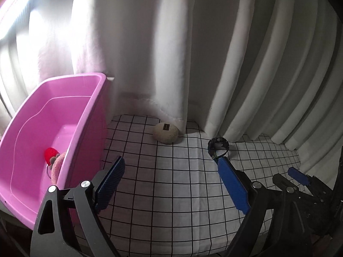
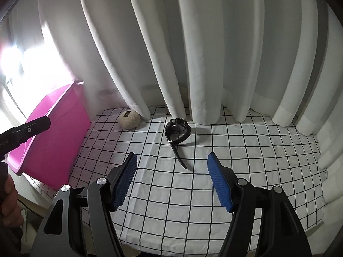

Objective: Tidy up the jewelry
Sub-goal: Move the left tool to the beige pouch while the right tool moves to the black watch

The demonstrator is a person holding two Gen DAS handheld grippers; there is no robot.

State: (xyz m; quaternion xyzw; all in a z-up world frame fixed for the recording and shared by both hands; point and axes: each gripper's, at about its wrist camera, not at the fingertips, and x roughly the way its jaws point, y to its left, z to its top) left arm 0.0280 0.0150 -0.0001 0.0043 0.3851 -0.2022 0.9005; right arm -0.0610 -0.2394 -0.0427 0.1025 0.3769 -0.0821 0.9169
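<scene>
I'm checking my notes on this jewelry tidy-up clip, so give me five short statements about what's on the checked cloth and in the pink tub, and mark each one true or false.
1. The black wristwatch lies on the white cloth with black grid lines. True.
2. The right gripper is clamped on the watch strap. False: its jaws are open and hold nothing.
3. A red and pink knitted item sits inside the pink plastic tub. True.
4. The beige oval pouch is in the tub. False: it rests on the cloth near the white curtain.
5. The left gripper holds the pouch. False: it is open and holds nothing.
</scene>
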